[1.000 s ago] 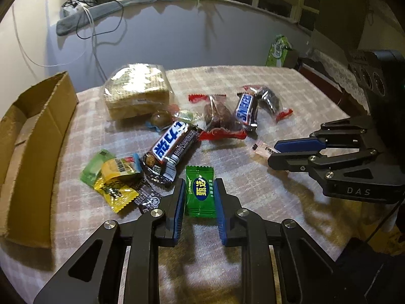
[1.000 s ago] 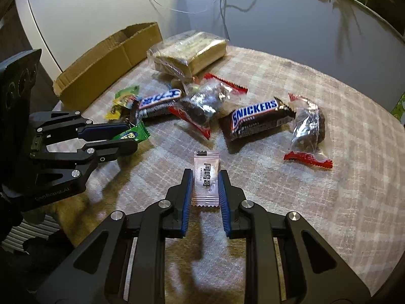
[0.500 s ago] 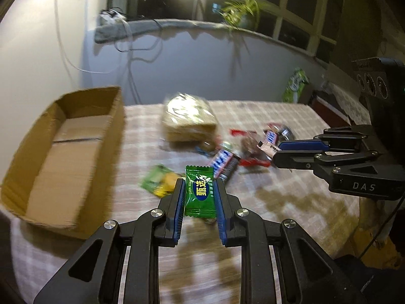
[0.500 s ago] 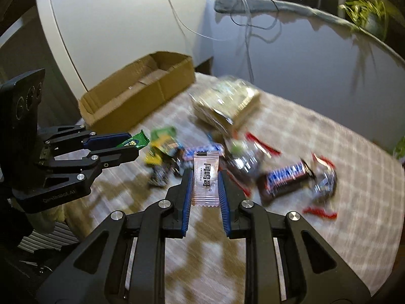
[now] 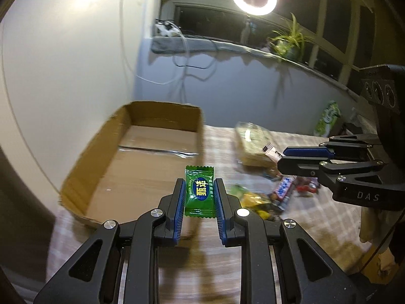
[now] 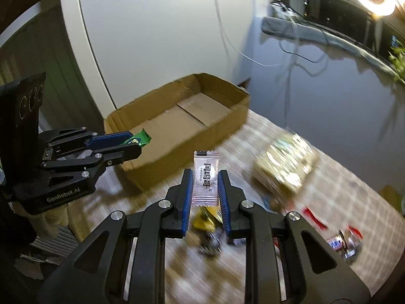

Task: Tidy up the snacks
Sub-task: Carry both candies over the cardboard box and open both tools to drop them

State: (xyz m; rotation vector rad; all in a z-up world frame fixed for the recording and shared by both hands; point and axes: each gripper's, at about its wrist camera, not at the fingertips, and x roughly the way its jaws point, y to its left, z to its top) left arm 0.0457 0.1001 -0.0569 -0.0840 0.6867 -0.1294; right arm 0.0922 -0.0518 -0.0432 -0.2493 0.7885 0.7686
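Leftmost, the shallow brown cardboard box (image 5: 141,167) sits open-topped at the edge of the checked tablecloth (image 5: 215,258), its long axis running away from the camera in the left wrist view. Just at its near right corner, the left gripper (image 5: 199,193) is tilted downward and clamped on a small green foil candy packet with blue and yellow lettering (image 5: 199,192); the packet stands upright between the blue pads, long axis along the fingers, crimped top edge pointing forward toward the box. Right of it, the right gripper (image 6: 205,182) is likewise angled down and pinched on a slim white sachet with dark print (image 6: 205,178), also upright and pointing forward, held above the cloth. From the right wrist view the left gripper (image 6: 138,145) appears side-on, the green packet (image 6: 141,139) jutting out over the box's near wall (image 6: 177,149). Only the left wrist view shows the sachet's tip (image 5: 272,152) sticking out of the right gripper (image 5: 279,158) from the side. Further right, blurred on the cloth, lie a clear bag of pale wafers (image 5: 253,147) and a scatter of mixed wrapped sweets (image 5: 273,197).
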